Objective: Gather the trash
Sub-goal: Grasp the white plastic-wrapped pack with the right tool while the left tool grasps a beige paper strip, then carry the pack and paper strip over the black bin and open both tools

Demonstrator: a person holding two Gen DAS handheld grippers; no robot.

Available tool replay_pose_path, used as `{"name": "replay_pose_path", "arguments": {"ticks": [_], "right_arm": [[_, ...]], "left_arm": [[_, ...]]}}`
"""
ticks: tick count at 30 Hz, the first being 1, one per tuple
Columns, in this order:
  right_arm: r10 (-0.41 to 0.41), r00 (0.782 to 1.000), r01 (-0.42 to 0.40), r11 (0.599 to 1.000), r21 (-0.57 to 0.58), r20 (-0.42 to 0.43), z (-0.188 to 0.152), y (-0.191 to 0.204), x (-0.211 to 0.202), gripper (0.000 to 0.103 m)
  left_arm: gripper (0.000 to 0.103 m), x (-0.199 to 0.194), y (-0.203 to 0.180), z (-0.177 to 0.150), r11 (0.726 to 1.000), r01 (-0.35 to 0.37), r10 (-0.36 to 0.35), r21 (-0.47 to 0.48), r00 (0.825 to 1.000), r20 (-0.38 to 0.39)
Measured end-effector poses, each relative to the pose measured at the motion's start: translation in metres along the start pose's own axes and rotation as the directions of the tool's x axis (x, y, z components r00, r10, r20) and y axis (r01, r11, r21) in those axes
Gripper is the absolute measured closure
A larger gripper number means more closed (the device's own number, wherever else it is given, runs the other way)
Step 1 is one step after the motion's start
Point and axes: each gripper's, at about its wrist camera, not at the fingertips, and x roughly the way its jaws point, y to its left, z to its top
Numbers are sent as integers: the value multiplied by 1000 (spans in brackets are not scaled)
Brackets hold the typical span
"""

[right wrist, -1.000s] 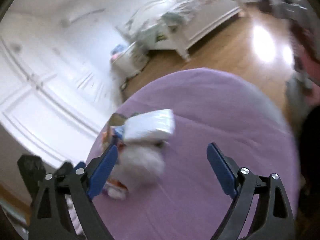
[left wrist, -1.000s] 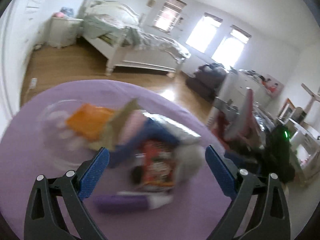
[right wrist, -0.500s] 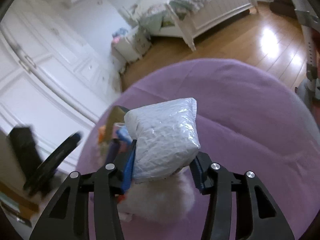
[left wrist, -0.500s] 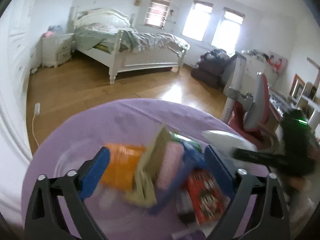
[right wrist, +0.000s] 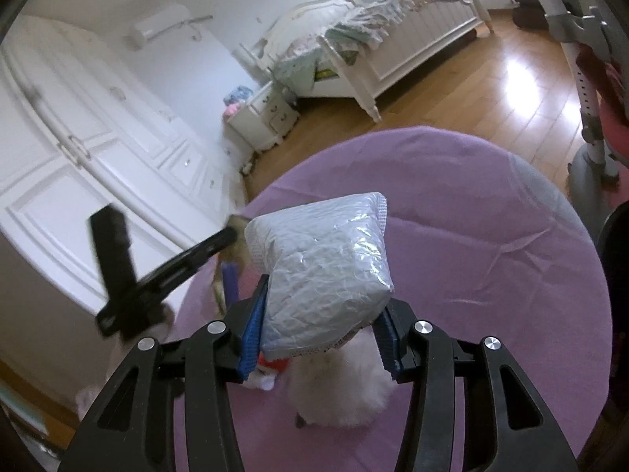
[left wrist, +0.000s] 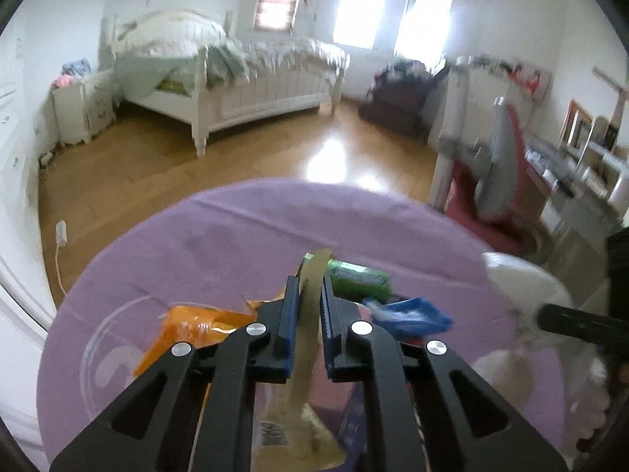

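Note:
My left gripper is shut on a beige-yellow wrapper above a pile of trash on the round purple table. Around it lie an orange wrapper, a green packet and a blue wrapper. My right gripper is shut on a silver foil bag and holds it above the table. A white fluffy lump lies under it. The left gripper's black frame shows at the left of the right wrist view.
A clear round dish sits on the table at the left. Beyond the table are a wood floor, a white bed, a nightstand, white wardrobes and a red-and-grey chair at the right.
Both grippers were open a second ago. The right one closed on the silver bag and lifted it. The left one moved forward over the pile and closed on the beige wrapper.

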Motion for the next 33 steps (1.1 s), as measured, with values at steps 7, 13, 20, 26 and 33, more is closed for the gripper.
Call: {"name": "replay_pose_path", "arguments": {"ticks": [7,13,20,26,33], "right_arm": [[70,995,-71,997,11,65,5,-2,-31,55],[105,987,-111,993,43,125,10,-20,-72,55],[23,983,-41,994,98,181,-3,-65,-119,55],[-79,975,36,979,203,208,-31,-127,-160,55],[-186,958,107,939,327,218,-61,-194,-199,55]], "left_arm": [[94,-78,-12,3,994,70,-55,-79,983,178],[93,-98,-50,16,982,176,-158,-66,963,216],[93,-61,-137,16,948,318,-318,25,936,150],[93,-7,-207,9,901,432,-434,41,899,64],[93,54,-272,-6,861,508,-507,7,861,-27]]}}
